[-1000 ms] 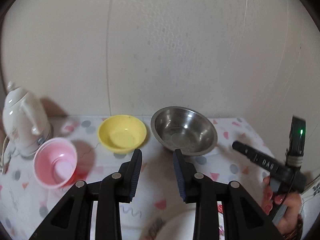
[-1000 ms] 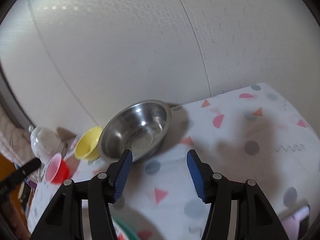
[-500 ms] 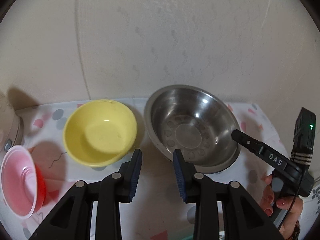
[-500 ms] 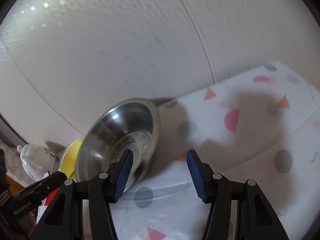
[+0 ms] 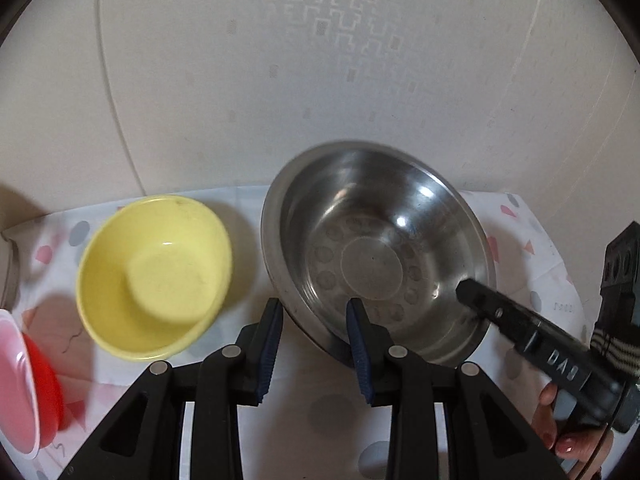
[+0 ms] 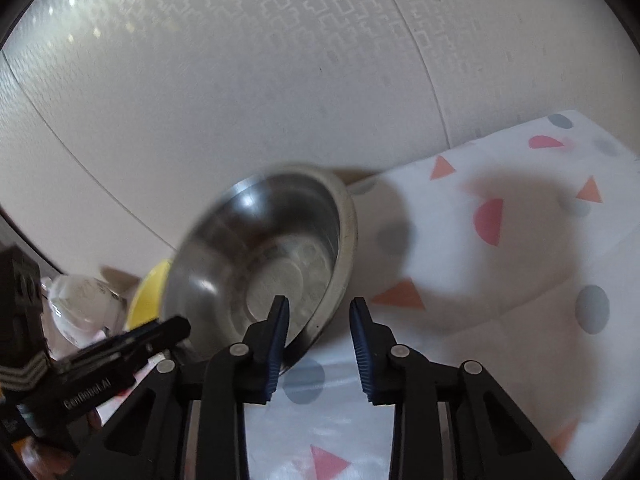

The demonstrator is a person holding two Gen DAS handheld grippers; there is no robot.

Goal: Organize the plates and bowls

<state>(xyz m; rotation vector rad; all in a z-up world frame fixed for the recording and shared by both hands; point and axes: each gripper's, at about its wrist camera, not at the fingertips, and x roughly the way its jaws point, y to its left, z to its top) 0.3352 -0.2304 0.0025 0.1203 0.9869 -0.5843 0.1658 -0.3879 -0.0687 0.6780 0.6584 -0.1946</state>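
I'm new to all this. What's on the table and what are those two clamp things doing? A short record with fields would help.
Surface: tablecloth with coloured shapes, against a pale wall
Steel bowl: largest, empty, at the back
Yellow bowl: empty, left of the steel bowl
Pink bowl: at far left, nested in a red bowl
Left gripper: jaws open, straddling the steel bowl's near rim
Right gripper: jaws open, either side of the same bowl's right rim
Grip: neither has closed yet
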